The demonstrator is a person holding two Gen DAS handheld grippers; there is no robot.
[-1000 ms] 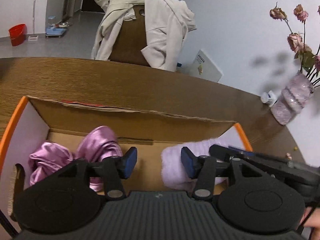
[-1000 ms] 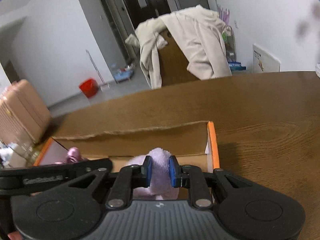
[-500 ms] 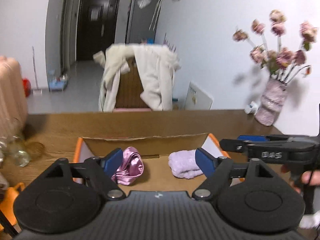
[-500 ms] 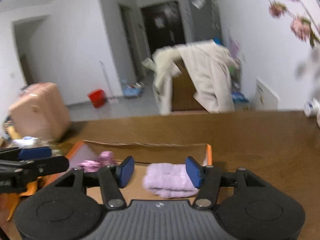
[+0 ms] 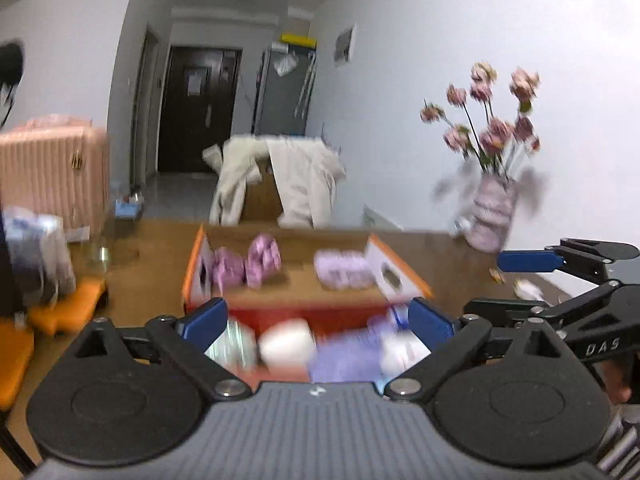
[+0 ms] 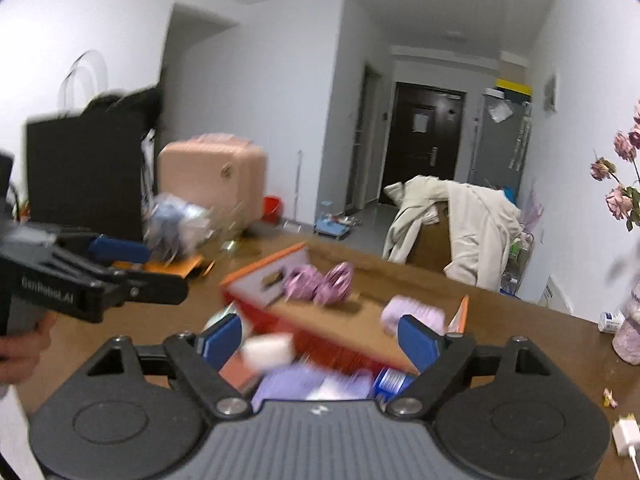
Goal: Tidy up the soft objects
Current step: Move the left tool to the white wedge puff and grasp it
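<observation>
An open cardboard box [image 5: 400, 270] with orange edges sits on the wooden table. Inside lie a pink satin item [image 5: 248, 264] at the left and a lilac fluffy item [image 5: 344, 270] at the right; both also show in the right wrist view, the pink item [image 6: 320, 280] and the lilac one [image 6: 412, 314]. My left gripper [image 5: 316, 322] is open and empty, pulled back above blurred white and lilac items [image 5: 340, 356] in front of the box. My right gripper [image 6: 320, 338] is open and empty over the same items [image 6: 304, 384].
A vase of pink flowers [image 5: 492, 216] stands at the table's right. A chair draped with a cream jacket [image 5: 280, 184] is behind the table. Orange objects [image 5: 48, 308] and a plastic bag [image 5: 36, 252] lie at the left. A pink suitcase [image 6: 216, 184] stands farther back.
My right gripper let go of the lilac fluffy item in the box and opened. Both grippers pulled back and up from the box; the left opened wider. Items in front of the box came into view.
</observation>
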